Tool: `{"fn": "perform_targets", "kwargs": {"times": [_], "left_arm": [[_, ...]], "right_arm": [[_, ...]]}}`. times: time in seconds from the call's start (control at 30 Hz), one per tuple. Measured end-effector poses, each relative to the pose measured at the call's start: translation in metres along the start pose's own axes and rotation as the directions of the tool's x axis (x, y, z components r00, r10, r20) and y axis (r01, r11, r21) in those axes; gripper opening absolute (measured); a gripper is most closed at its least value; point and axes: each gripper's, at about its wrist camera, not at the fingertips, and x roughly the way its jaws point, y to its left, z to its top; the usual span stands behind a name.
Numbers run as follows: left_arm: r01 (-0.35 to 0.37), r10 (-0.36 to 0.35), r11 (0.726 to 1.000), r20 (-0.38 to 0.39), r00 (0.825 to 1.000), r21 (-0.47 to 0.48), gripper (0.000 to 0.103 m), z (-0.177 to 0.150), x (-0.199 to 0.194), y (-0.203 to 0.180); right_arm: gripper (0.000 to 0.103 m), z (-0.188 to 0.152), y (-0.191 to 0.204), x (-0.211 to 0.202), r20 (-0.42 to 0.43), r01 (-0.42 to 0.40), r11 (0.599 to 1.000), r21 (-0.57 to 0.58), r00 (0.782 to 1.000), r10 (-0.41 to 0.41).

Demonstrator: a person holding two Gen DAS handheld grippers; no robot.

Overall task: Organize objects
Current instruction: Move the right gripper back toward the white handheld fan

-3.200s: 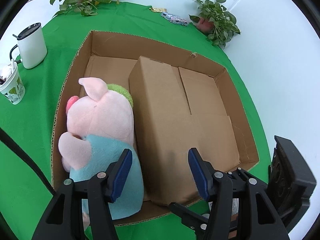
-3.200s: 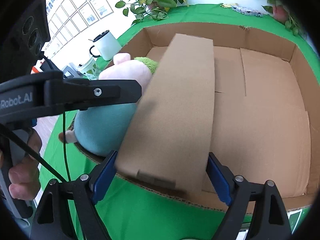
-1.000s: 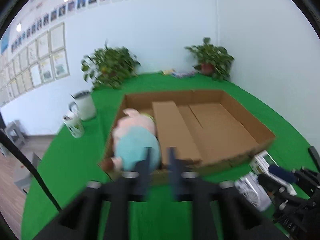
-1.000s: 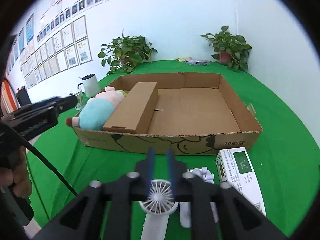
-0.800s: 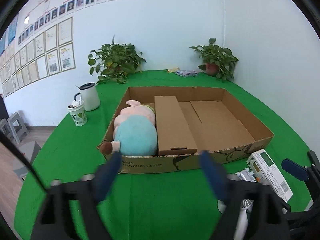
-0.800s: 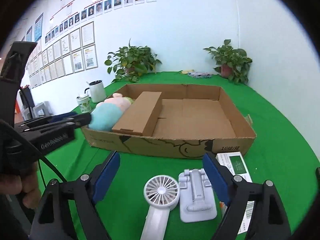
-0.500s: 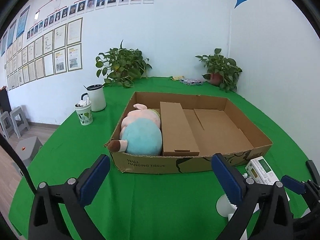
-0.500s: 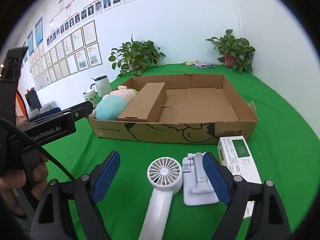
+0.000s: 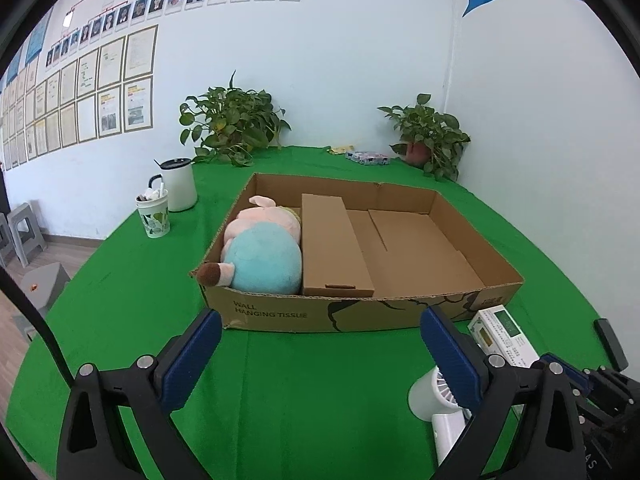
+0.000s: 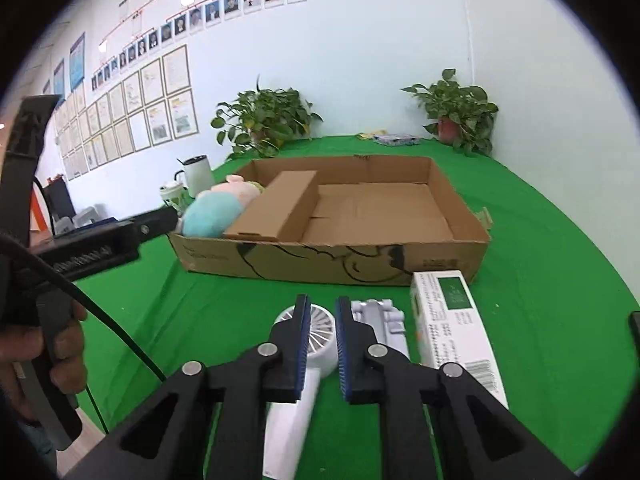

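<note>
An open cardboard tray (image 9: 280,314) on green cloth holds a pink and teal plush pig (image 9: 264,256) at its left end and a brown carton (image 9: 332,244) beside it. My left gripper (image 9: 318,316) hovers in front of the tray, its jaws wide and closing with nothing between them. A white hand fan (image 10: 322,332), a pale grey stand (image 10: 380,320) and a white box with a green label (image 10: 452,320) lie in front of the tray (image 10: 280,264). My right gripper (image 10: 323,302) is shut above the fan's head, gripping nothing.
A white mug (image 9: 180,190) and a patterned paper cup (image 9: 154,216) stand left of the tray. Two potted plants (image 9: 232,124) (image 9: 432,136) and a small packet (image 9: 366,158) sit at the back. A hand (image 10: 36,344) holds the left gripper at the left.
My right gripper's jaws have gone from wide apart to shut above the fan. The left jaws have narrowed a little. Both grippers backed away from the tray earlier.
</note>
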Motion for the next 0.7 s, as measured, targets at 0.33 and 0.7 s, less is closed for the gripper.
{"fn": "perform_targets", "kwargs": {"times": [0.33, 0.7], "left_arm": [[0.095, -0.103, 0.993, -0.136, 0.985, -0.064, 0.101, -0.019, 0.024, 0.000], [0.279, -0.290, 0.957, -0.277, 0.916, -0.076, 0.101, -0.031, 0.056, -0.007]], "right_arm": [[0.092, -0.015, 0.001, 0.002, -0.061, -0.118, 0.992, 0.041, 0.991, 0.120], [0.092, -0.042, 0.025, 0.015, -0.158, -0.165, 0.986, -0.028, 0.975, 0.159]]}}
